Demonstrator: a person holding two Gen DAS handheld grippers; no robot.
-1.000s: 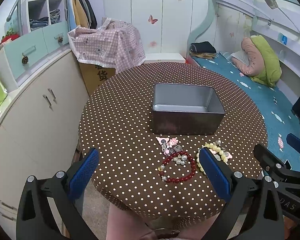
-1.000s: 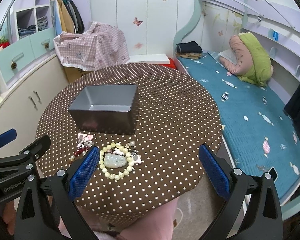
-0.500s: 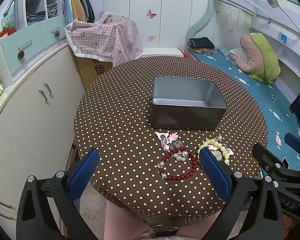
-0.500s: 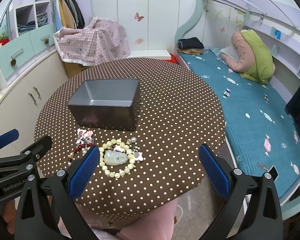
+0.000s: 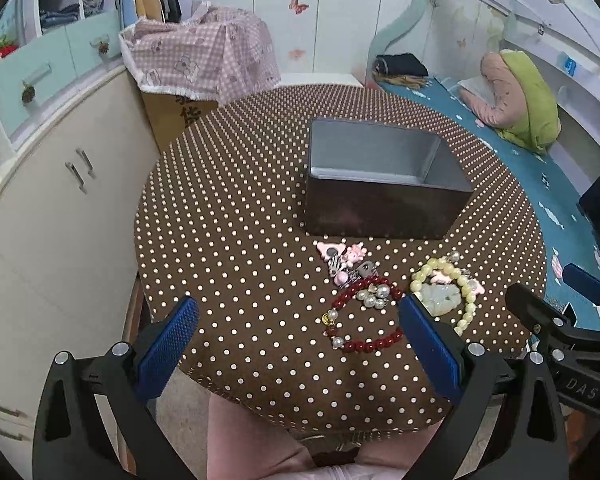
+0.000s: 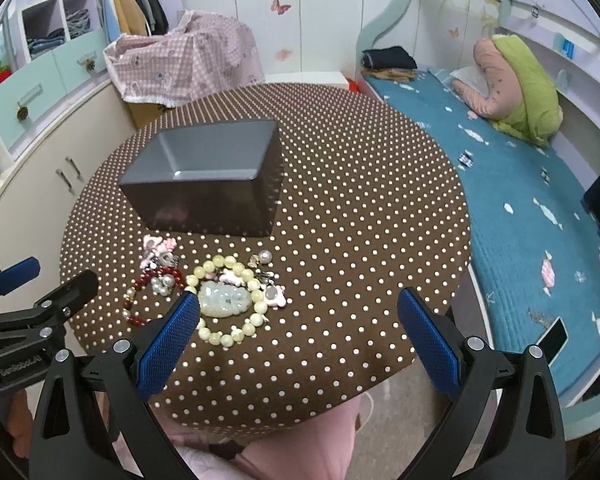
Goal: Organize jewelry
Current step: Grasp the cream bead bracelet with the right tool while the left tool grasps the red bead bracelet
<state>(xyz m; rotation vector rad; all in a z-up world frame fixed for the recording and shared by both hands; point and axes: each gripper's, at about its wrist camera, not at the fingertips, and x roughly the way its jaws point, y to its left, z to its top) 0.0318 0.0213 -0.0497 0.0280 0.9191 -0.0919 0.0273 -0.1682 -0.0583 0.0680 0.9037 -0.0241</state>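
A grey metal box [image 5: 384, 176] stands open-topped at the centre of the left wrist frame, directly behind the jewelry, its long side running left to right across the picture. A pink checked cloth [image 5: 204, 60] draped over a cardboard carton sits at upper left, beside cream cabinets [image 5: 60, 208]; a teal bed [image 6: 512, 216] with a green and pink pillow [image 6: 520, 84] fills the right of the right wrist view. The round table [image 5: 236, 216] wears a brown cloth with white dots.

The jewelry lies in a loose cluster at lower centre, near the table's front edge: a red bead bracelet [image 5: 366, 314] lying flat as a ring, a pale yellow bead bracelet [image 6: 230, 300] around a jade pendant [image 6: 226, 299] just right of it, and small pink charms [image 5: 342, 256] between them and the box.

The left gripper [image 5: 296, 344] hangs wide apart and empty above the near edge, its right blue pad over the gap between the bracelets. The right gripper [image 6: 298, 344] is likewise spread wide, holding nothing
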